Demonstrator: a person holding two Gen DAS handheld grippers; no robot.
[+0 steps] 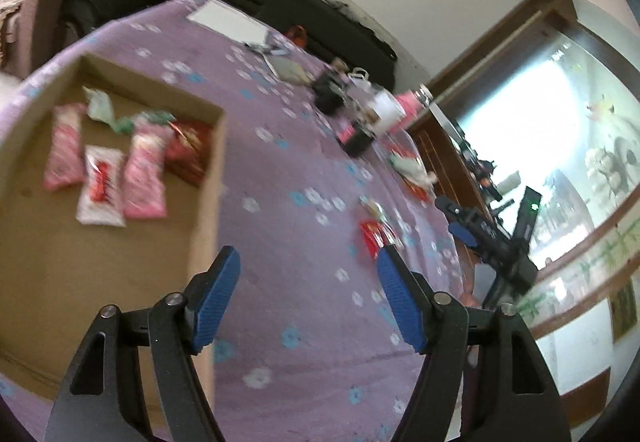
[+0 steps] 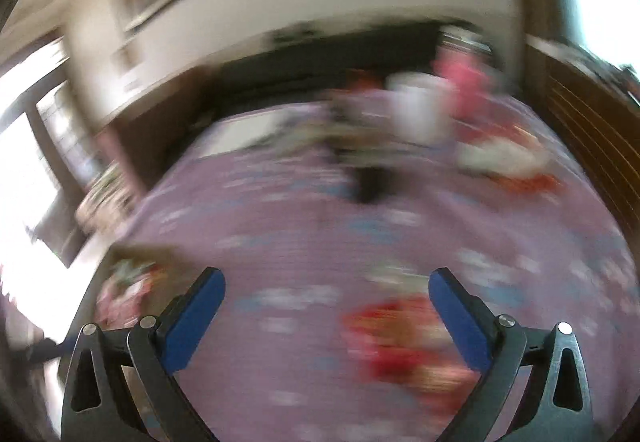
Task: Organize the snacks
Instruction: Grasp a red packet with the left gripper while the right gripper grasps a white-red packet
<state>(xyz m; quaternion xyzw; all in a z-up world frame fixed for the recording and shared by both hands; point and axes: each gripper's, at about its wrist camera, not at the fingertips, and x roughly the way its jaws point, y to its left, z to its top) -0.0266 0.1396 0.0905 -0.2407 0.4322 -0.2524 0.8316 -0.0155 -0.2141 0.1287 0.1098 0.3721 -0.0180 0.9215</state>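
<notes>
Left wrist view, left to right: a cardboard box (image 1: 212,178) fills the left of the frame on a purple flowered cloth (image 1: 288,170); inside it lie two pink packets (image 1: 64,146) (image 1: 144,170), a white-and-red packet (image 1: 100,186) between them, a green-white wrapper (image 1: 104,108) behind and a dark red packet (image 1: 188,150) against the right wall. The left gripper (image 1: 308,262) occupies the lower centre, its blue pads wide apart with nothing between them, above bare cloth just right of the box. A red snack (image 1: 376,234) lies on the cloth beside the right pad; further snacks (image 1: 408,166) and blurred clutter sit at centre right near the cloth's edge. The right gripper (image 1: 464,220) appears at right, beyond the edge; its jaw state cannot be read here. Right wrist view, heavily blurred: the box corner (image 2: 132,274) shows at lower left; the right gripper (image 2: 326,280) has its pads spread apart and empty; a red snack (image 2: 396,338) lies on the cloth (image 2: 300,210) low between them, nearer the right pad.
</notes>
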